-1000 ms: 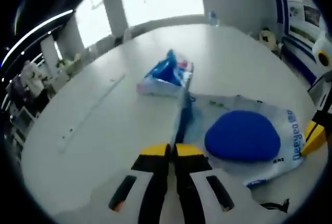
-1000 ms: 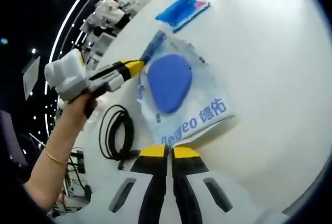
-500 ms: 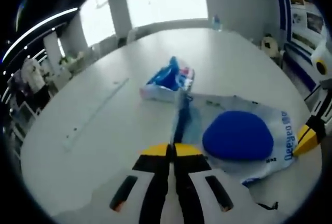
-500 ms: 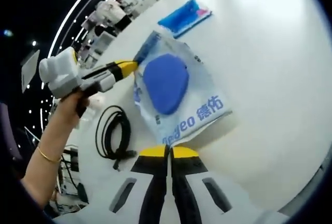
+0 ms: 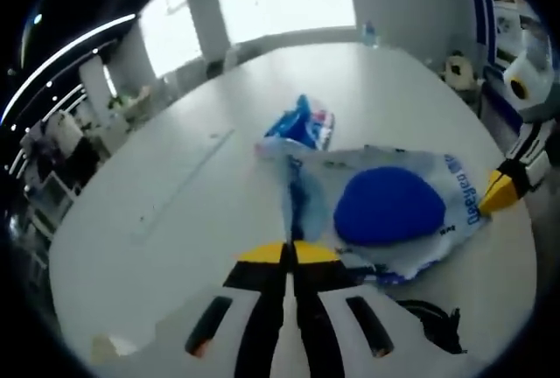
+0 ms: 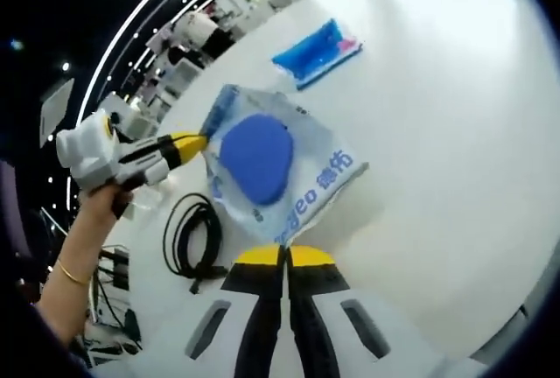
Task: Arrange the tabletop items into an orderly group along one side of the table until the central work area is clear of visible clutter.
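A clear plastic bag (image 5: 376, 161) with blue lettering holds a blue oval pad (image 5: 389, 206). My left gripper (image 5: 284, 254) is shut on the bag's blue-striped end. In the right gripper view it comes in from the left (image 6: 188, 142), held by a person's hand, pinching the bag (image 6: 328, 177) at its far corner. My right gripper (image 6: 282, 257) is shut where the bag's near edge meets its yellow tips. From the left gripper view its tip (image 5: 503, 187) touches the bag's lettered end. A small blue packet (image 5: 302, 124) lies just beyond the bag (image 6: 317, 47).
A coiled black cable (image 6: 188, 238) lies on the white round table (image 6: 437, 133) beside the bag, and shows at the lower right (image 5: 433, 325). A long faint seam runs across the tabletop (image 5: 175, 199). Chairs and desks stand beyond the table's far edge.
The bag, stretched between both grippers, has shifted toward the left gripper's side and now sits closer to the small blue packet. More of the black cable shows in the left gripper view.
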The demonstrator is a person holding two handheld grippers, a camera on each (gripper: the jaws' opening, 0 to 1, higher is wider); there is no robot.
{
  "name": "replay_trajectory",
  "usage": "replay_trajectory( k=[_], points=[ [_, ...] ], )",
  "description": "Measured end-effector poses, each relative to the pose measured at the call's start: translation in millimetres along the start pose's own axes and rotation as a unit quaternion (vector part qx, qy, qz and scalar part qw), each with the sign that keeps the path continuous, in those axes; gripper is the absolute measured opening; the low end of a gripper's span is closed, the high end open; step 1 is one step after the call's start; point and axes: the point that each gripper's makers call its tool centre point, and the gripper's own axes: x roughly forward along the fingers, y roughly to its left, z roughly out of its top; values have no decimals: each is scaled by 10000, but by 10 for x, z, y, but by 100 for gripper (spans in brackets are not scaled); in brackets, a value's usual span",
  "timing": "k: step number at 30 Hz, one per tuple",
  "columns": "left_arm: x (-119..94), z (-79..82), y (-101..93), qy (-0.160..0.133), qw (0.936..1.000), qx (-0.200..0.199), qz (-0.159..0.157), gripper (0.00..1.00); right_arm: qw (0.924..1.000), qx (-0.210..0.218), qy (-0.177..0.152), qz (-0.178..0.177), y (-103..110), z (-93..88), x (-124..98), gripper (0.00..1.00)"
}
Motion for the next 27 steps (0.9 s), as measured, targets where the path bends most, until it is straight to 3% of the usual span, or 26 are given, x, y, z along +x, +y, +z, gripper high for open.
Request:
replay_trajectory(
  k=[5, 11, 21, 27],
  points=[
    [-117, 9, 36, -62, 9998, -149, 115, 0, 9993, -226, -284, -85, -32, 204, -28, 1],
    [-249, 44, 17, -144, 9993, -50, 333, 0, 9968, -483, -620, -143, -34, 459, -71, 1],
    [-479, -56, 90, -181, 9971, -283, 679, 0, 9939, -728, -832, 38, 104, 807, -42, 1],
    [-567, -181, 147, -233, 9942, -622, 842, 0, 9852, -1412, -967, 78, 264, 1052, 34, 1]
  ],
)
